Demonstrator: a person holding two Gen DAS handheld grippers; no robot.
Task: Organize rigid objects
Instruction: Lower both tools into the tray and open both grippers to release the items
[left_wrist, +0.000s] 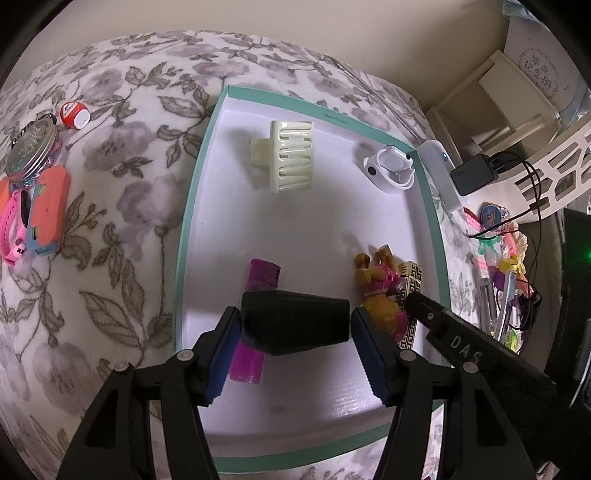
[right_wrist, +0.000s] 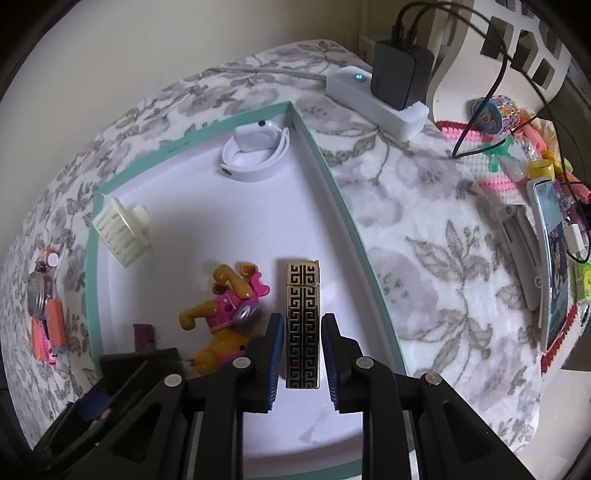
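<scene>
We record a shallow teal-rimmed box with a white floor lying on a grey floral blanket; it fills the centre of both views.

Left gripper, lower centre of the left wrist view: a black tapered block sits between its blue pads. Both pads appear to meet the block's ends, so we read it as grasped, though how firmly they press we cannot tell. Just behind the block, partly hidden by it, lies a magenta tube on the box floor.

Right gripper, lower centre of the right wrist view: its pads are clenched on a gold-and-black lighter with a Greek key pattern, which lies lengthwise between them, close to the box's right wall. In the left wrist view this gripper enters from the lower right.

Other contents of the box:
- a brown toy dog in a pink vest, on its side, just left of the lighter;
- a cream hair claw clip, upper centre of the left view;
- a white smartwatch, in the far right corner.

Outside the box, left edge of the left view: a round glittery tin, a small red-and-white bottle, a pink wristband. To the right: a white power strip carrying a black charger.
</scene>
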